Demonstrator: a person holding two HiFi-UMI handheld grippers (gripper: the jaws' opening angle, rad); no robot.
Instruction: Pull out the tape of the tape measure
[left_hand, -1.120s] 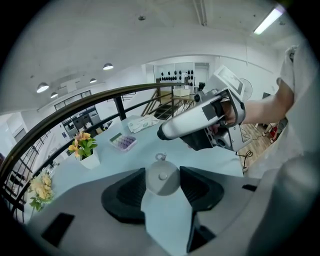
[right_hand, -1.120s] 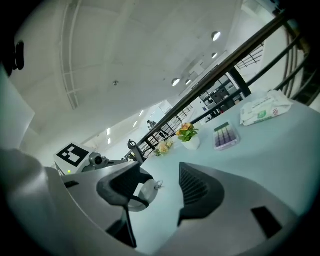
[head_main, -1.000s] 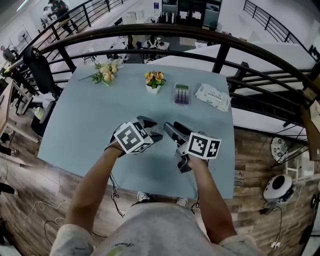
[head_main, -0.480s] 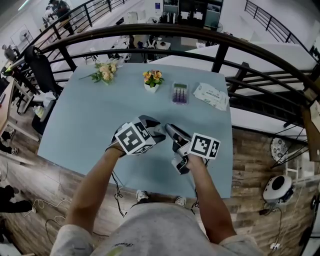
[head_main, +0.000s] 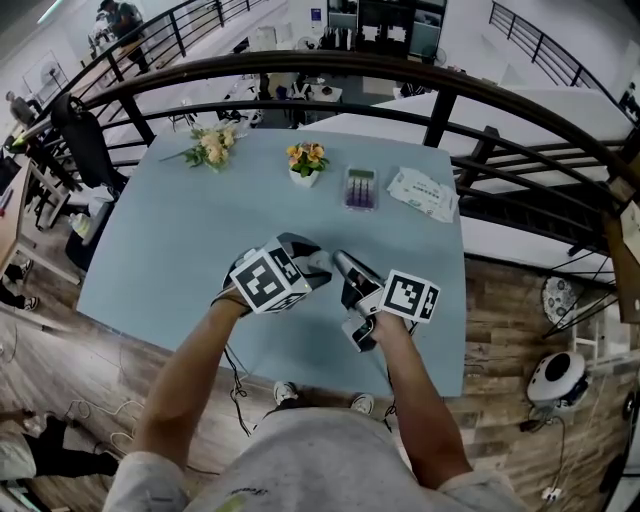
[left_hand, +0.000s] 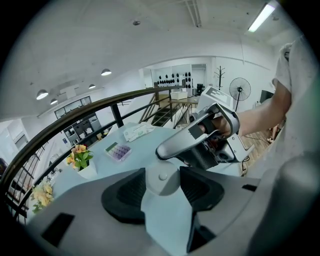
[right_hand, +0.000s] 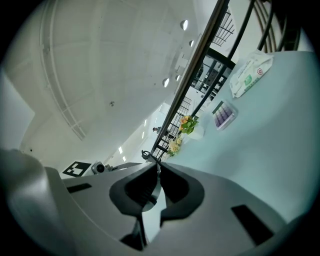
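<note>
One pale blue table (head_main: 170, 230) fills the space in front of the person, and both hands are at work above its near half. The left gripper (head_main: 308, 262) is tilted downward and clamped wide around the tape measure (left_hand: 159, 180), a round pale grey case sitting squarely between its pads. The right gripper (head_main: 342, 264) lies about level, its nose right up against that case. Its jaws have just been closing and now stand nearly together, pinching what looks like the tape tip (right_hand: 156, 172), a thin pale strip seen edge-on between the pads. I'd say the catching of the tape's end is just done and no length has been drawn out yet. Next, the right hand needs to draw straight away from the case while the left holds it steady, with the pinch firm enough that the thin end doesn't slip free.
</note>
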